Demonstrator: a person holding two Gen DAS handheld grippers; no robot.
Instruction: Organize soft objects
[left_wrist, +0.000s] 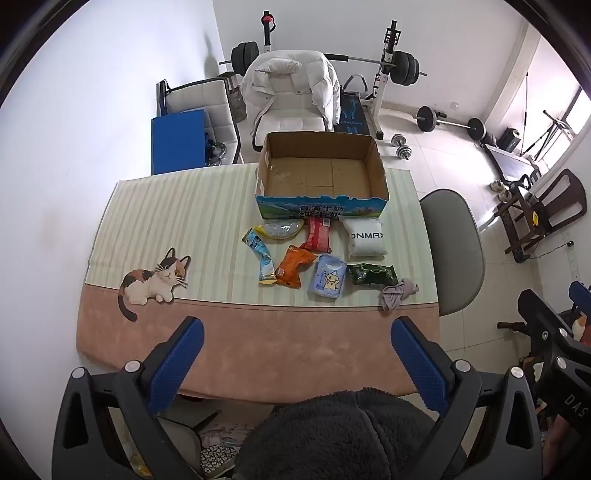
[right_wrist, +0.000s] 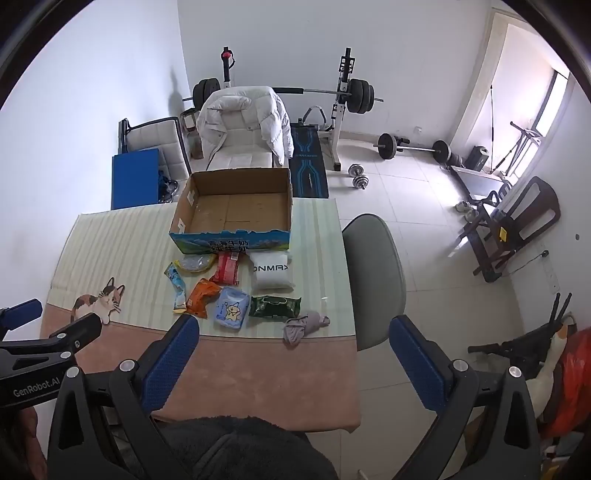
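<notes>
An empty open cardboard box (left_wrist: 376, 173) (right_wrist: 236, 236) stands at the far side of the table. In front of it lie several soft packs: a white pillow pack (left_wrist: 365, 238) (right_wrist: 272, 273), a red pack (left_wrist: 318, 233) (right_wrist: 227, 269), an orange pack (left_wrist: 293, 266) (right_wrist: 201, 297), a light blue tissue pack (left_wrist: 329, 276) (right_wrist: 232, 308), a dark green wipes pack (left_wrist: 373, 274) (right_wrist: 275, 306), a twisted blue sachet (left_wrist: 260, 256) (right_wrist: 177, 290), a yellow-edged pack (left_wrist: 279, 229) (right_wrist: 194, 264) and a grey crumpled cloth (left_wrist: 397, 293) (right_wrist: 304, 325). My left gripper (left_wrist: 297, 354) and right gripper (right_wrist: 293, 350) hover open and empty above the near table edge.
The table carries a striped and pink mat with a cat picture (left_wrist: 155, 282) (right_wrist: 99, 306). A grey chair (left_wrist: 454, 251) (right_wrist: 373, 277) stands at the table's right side. A white chair with a jacket (left_wrist: 295, 92) (right_wrist: 243, 125) and weights stand behind.
</notes>
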